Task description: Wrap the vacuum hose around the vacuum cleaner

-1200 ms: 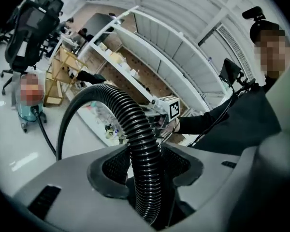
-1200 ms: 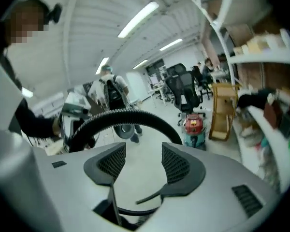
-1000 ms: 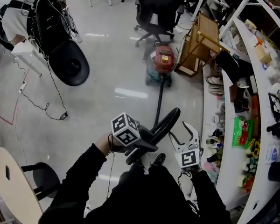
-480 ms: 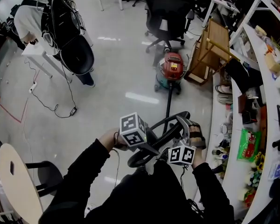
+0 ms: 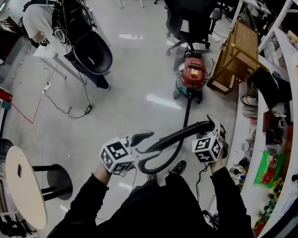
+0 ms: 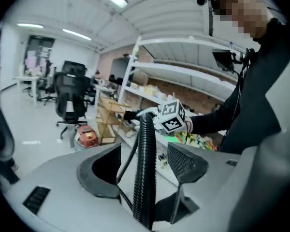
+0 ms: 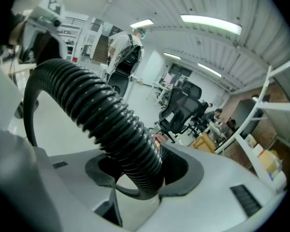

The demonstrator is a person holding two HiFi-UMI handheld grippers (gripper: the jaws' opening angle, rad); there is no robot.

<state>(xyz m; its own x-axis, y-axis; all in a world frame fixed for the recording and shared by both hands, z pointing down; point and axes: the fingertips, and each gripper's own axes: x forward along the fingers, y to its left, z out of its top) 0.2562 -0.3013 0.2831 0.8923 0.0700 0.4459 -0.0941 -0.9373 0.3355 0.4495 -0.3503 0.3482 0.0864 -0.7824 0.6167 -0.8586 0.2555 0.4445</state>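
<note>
Indoors, glossy floor (image 5: 129,78) — vacuum cleaner (image 5: 192,76), office chair (image 5: 188,11)

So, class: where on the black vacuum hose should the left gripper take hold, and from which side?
Probably the ribbed stretch of the hose short of the right gripper, whose jaws have just been closing on it. The left gripper, its jaws just opened, sits loosely astride it; close from the side, across the ribs: the round tube fits the jaws and its ridges resist sliding.

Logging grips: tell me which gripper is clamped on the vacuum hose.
The right gripper: its jaws have just been closing and press the vacuum hose. The left gripper has just been opening; the hose merely passes between its parted jaws.
</note>
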